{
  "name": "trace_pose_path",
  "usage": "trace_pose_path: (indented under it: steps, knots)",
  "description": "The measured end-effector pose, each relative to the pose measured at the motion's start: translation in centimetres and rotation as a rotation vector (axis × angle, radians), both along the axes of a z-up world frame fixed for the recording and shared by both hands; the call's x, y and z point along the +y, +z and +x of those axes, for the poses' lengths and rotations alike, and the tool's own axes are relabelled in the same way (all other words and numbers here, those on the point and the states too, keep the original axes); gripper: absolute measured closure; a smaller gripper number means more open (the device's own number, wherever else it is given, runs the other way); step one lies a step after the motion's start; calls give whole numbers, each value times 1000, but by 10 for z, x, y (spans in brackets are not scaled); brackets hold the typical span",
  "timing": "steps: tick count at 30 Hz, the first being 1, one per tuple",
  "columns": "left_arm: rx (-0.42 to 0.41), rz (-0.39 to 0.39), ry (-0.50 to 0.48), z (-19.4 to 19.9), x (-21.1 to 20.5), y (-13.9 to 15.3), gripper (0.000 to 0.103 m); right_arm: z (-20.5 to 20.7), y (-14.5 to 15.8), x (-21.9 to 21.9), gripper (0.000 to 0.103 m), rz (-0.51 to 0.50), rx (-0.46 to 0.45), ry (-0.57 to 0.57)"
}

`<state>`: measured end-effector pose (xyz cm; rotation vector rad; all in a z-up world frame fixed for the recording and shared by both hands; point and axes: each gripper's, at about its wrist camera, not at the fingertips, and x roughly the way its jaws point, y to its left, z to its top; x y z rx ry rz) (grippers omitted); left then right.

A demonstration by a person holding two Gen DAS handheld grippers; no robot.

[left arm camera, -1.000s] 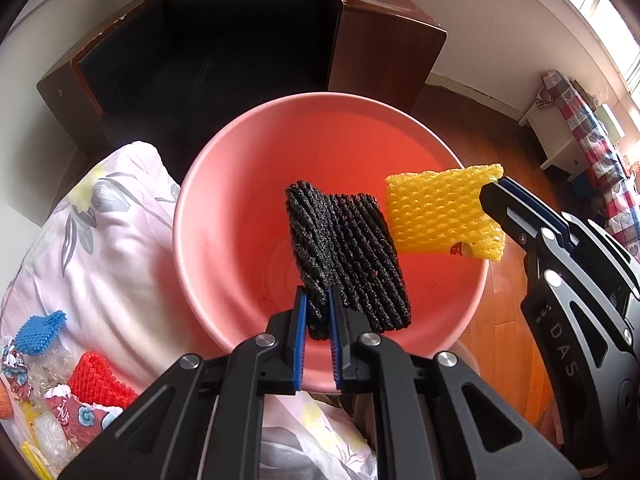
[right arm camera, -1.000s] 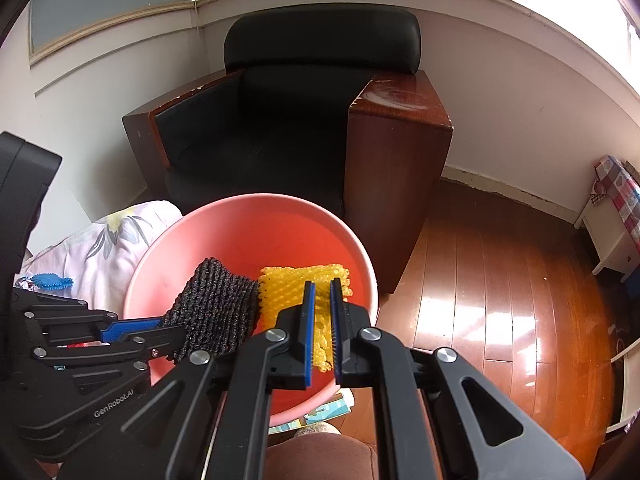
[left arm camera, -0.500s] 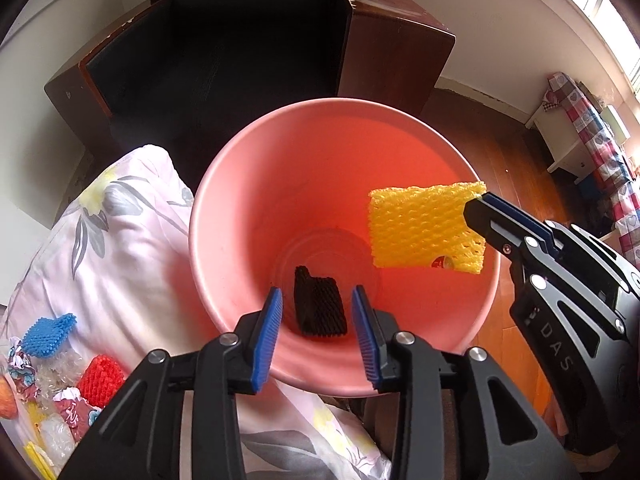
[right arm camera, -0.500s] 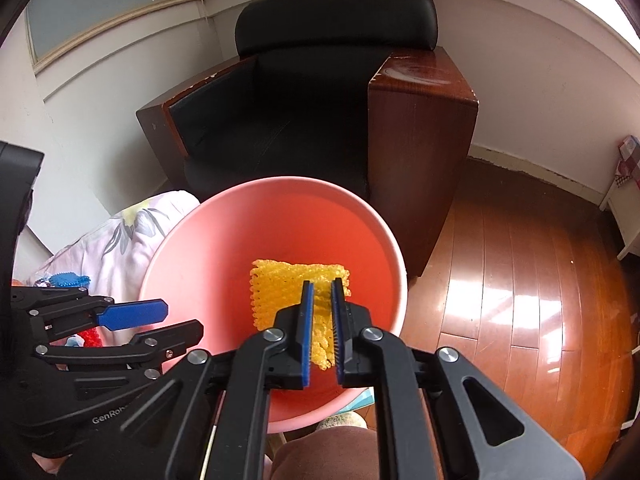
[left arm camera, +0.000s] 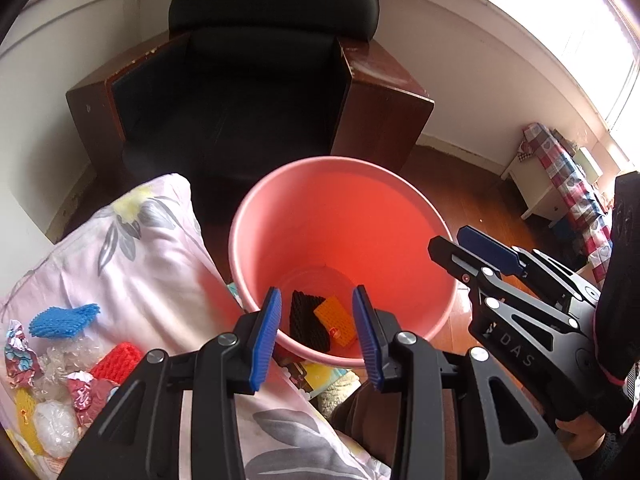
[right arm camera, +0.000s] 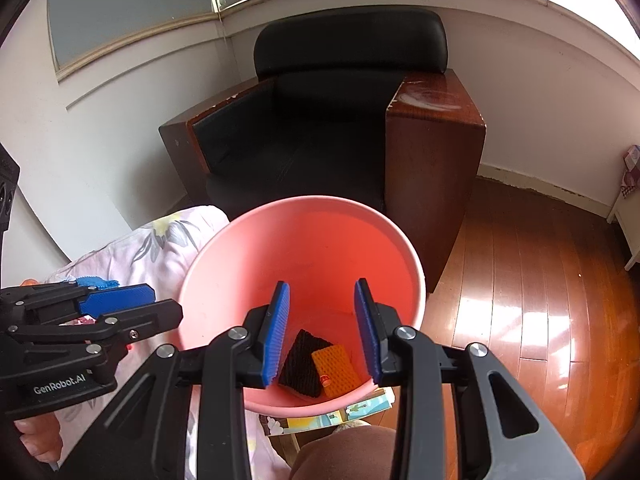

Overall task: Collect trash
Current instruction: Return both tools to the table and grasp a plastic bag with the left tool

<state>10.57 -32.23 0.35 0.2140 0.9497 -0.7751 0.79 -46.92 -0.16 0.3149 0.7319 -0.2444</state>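
A pink bucket [left arm camera: 340,216] [right arm camera: 300,248] stands on the floor below both grippers. On its bottom a black foam net [left arm camera: 306,320] [right arm camera: 300,364] and a yellow foam net [left arm camera: 336,320] [right arm camera: 334,368] lie side by side. My left gripper [left arm camera: 316,292] hangs open above the bucket's near rim with nothing between its blue pads; it also shows in the right wrist view [right arm camera: 160,304]. The jaws of my right gripper [right arm camera: 322,285] are opening, with nothing between them; in the left wrist view this gripper [left arm camera: 456,240] sits over the right rim.
More trash lies on flowered bedding [left arm camera: 132,264] at the left: a blue foam net [left arm camera: 64,320], a red foam net [left arm camera: 116,364], foil wrappers [left arm camera: 20,360] and clear plastic. A black armchair [left arm camera: 240,100] stands behind the bucket. Wooden floor [right arm camera: 520,300] spreads to the right.
The left gripper opened and the black net dropped to the bucket's bottom. Then the right gripper let go of the yellow net, which fell beside it. Both grippers drew back from the bucket.
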Motion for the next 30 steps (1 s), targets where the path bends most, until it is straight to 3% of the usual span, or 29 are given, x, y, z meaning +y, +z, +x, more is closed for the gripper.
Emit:
trace_pose_path:
  steps: [8,13,22,30]
  knots:
    - [-219,-72,108,-36,75,37,67,-10,17,56,69,-13,-73,172]
    - [-263,-99,221,-47,131,44,67,-7,20,101,69,-3,-83,311]
    - [-257,-63,456,-55,240,29,67,-6,11,162,69,37,-50,484]
    - [-136,-16,599,-72,304,-20,63,2,-3,191,69,125,18,573]
